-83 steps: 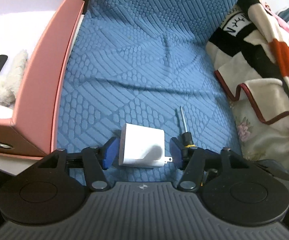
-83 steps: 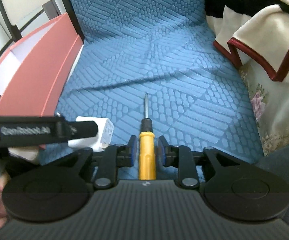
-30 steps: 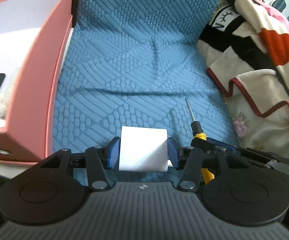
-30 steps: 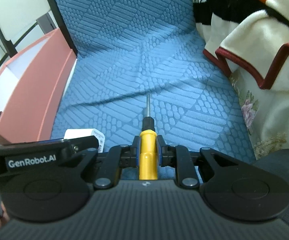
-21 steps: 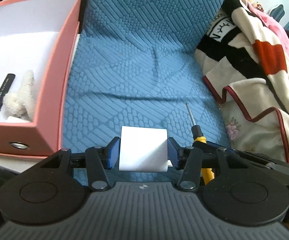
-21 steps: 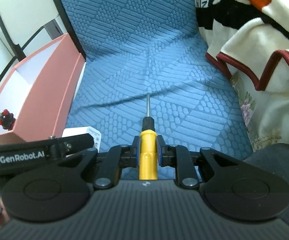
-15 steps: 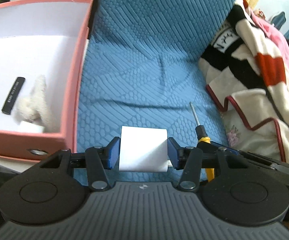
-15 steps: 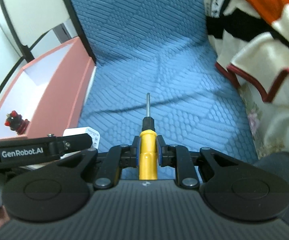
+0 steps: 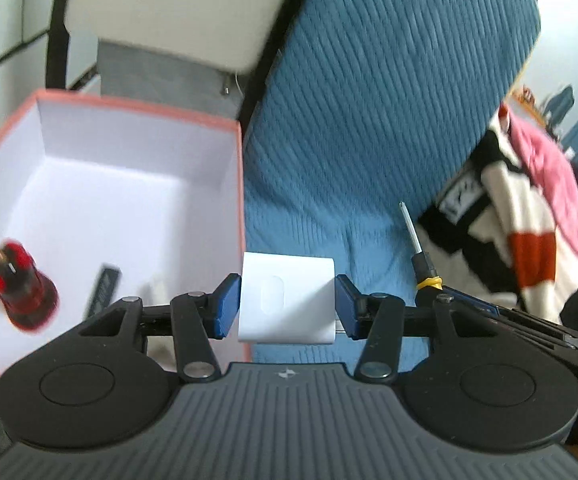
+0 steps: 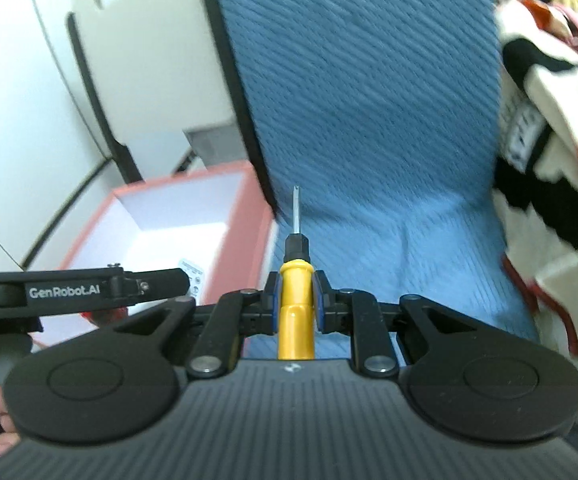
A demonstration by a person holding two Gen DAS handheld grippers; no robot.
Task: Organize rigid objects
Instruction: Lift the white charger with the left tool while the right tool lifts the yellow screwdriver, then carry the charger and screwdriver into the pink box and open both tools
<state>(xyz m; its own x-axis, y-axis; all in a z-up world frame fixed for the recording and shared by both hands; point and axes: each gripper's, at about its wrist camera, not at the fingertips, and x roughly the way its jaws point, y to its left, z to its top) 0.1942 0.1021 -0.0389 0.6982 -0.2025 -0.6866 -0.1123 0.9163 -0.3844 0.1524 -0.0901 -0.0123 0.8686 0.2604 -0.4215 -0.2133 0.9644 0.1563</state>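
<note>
A: Left wrist view: what changed in the last second?
B: Both loads have come up off the blue cover (image 9: 353, 128). The left gripper (image 9: 287, 310) stays clamped on the charger (image 9: 287, 308), now beside the box (image 9: 239, 184).
A: And the right?
B: The right gripper (image 10: 296, 308) is tight on the screwdriver (image 10: 295, 300), tip toward the box. Dropping both in looks next.

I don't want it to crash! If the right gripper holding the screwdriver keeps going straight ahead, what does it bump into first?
Probably the blue cushion: the screwdriver tip in the right gripper points at its left edge, just past the pink box corner. Depth is hard to judge.
</note>
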